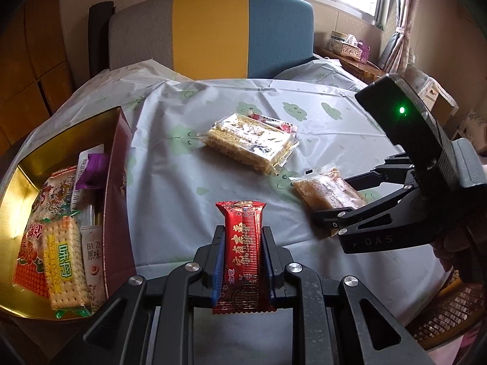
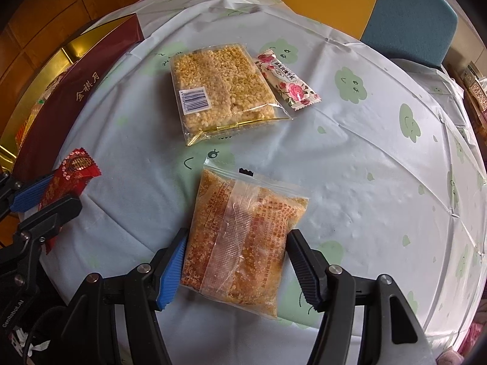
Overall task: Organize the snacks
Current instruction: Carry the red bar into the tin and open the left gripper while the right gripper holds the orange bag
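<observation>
My left gripper is shut on a red foil snack bar, held upright above the table just right of the dark red box. The gold-lined box holds crackers and several other packets. My right gripper points down at an orange-brown crumb packet lying flat on the cloth. Its fingers straddle the packet's near end without squeezing it. In the left wrist view the right gripper stands over that packet. Farther back lie a clear rice-crisp pack and a rose-print candy packet.
A pale tablecloth with green clouds covers the round table. A grey, yellow and blue chair back stands at the far edge. A tissue box sits on a side table by the window, and a wicker seat is at the lower right.
</observation>
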The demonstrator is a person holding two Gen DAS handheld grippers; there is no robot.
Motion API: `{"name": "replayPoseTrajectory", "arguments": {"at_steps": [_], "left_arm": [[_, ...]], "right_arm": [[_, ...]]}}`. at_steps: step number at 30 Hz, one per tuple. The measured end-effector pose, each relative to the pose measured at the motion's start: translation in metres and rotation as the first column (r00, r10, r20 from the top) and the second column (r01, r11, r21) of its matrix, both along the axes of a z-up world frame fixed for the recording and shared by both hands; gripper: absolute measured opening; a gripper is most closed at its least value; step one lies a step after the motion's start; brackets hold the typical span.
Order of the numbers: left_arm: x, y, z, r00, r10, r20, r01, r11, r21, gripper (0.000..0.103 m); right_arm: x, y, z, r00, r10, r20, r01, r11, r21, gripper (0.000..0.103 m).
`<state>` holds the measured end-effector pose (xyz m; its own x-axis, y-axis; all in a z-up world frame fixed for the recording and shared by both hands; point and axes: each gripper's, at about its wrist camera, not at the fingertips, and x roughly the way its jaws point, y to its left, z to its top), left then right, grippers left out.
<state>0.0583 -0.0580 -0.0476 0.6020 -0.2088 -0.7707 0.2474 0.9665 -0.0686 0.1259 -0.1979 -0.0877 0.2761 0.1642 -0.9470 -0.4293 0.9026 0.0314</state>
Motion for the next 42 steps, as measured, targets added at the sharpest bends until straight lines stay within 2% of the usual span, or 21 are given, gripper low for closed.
{"name": "replayPoseTrajectory", "arguments": {"at_steps": [12, 19, 23, 29, 33, 40, 42], "left_arm": [[-0.008, 0.031, 0.026, 0.998, 0.058, 0.032, -0.057, 0.997, -0.047, 0.022], [-0.007, 0.077, 0.039, 0.986, 0.164, 0.026, -0.161, 0.982, -0.102, 0.022], [-0.004, 0.123, 0.045, 0.960, 0.281, 0.014, -0.276, 0.950, -0.146, 0.022], [-0.006, 0.200, 0.039, 0.886, 0.463, -0.032, -0.461, 0.870, -0.173, 0.022], [-0.012, 0.232, 0.028, 0.848, 0.524, -0.075, -0.529, 0.829, -0.184, 0.022], [-0.004, 0.239, 0.011, 0.839, 0.534, -0.102, -0.544, 0.818, -0.187, 0.023], [-0.001, 0.238, 0.004, 0.838, 0.530, -0.129, -0.546, 0.816, -0.192, 0.030]], "right_arm": [[-0.002, 0.001, 0.001, 1.000, 0.009, 0.018, -0.008, 1.000, -0.011, 0.065], [-0.010, 0.006, 0.002, 0.998, 0.045, 0.053, -0.043, 0.998, -0.038, 0.063], [-0.014, 0.007, 0.001, 0.997, 0.053, 0.061, -0.050, 0.998, -0.043, 0.063], [-0.015, 0.007, 0.003, 0.996, 0.059, 0.067, -0.055, 0.997, -0.052, 0.063], [-0.016, 0.009, 0.003, 0.995, 0.066, 0.073, -0.062, 0.996, -0.060, 0.063], [-0.016, 0.009, 0.003, 0.995, 0.066, 0.073, -0.062, 0.996, -0.058, 0.063], [-0.016, 0.009, 0.004, 0.995, 0.064, 0.072, -0.060, 0.997, -0.057, 0.063]]}}
